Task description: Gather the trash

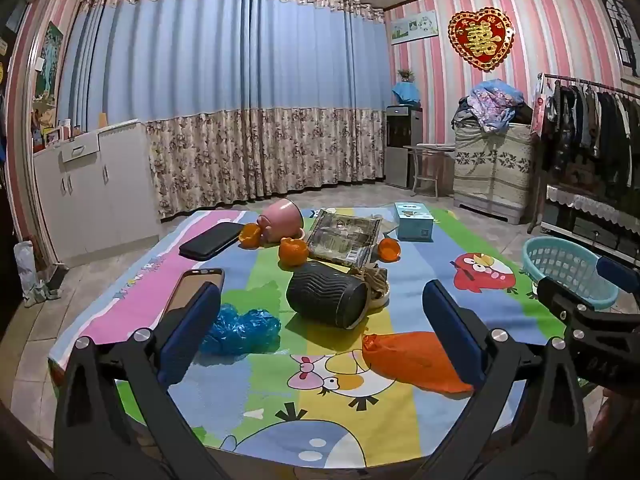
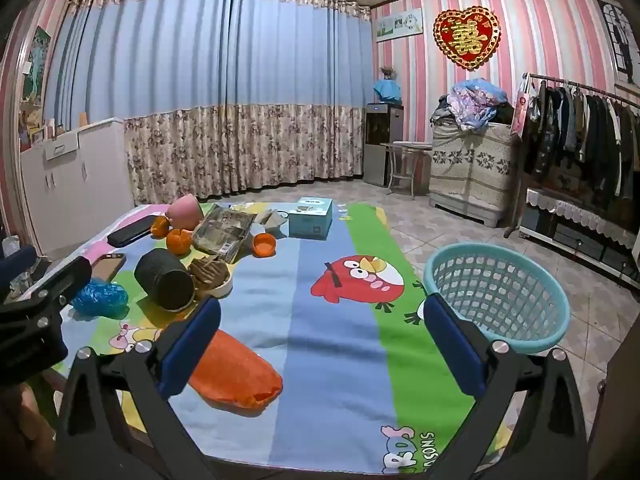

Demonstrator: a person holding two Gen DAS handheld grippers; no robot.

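Both grippers idle above the near edge of the cartoon-print cloth-covered table (image 1: 132, 280): left gripper (image 1: 320, 336) jaws spread wide, nothing between them; right gripper (image 2: 322, 344) same, wide and empty. Trash is all on the cloth, none collected yet as far as I can see; the light-blue perforated plastic basket (image 2: 496, 300) off the table's right edge looks empty and is my guess for the bin. Nearest pieces: crumpled orange plastic bag (image 1: 416, 360), just ahead of the left gripper's right finger and beside the right gripper's left finger; crumpled blue plastic bag (image 1: 240, 330) by the left gripper's left finger. Both likely near-weightless, soft, slippery film, so pinch a bunched fold mid-mass, not a flat edge. Further back: orange citrus peel cups (image 1: 294, 252), light but crushable, so grip across the rim; clear printed plastic wrapper (image 1: 344, 240), thin and springy. Phones, the dark ribbed cylinder (image 1: 326, 298) lying on its side and the pale-blue cardboard box (image 1: 414, 222) probably aren't trash.
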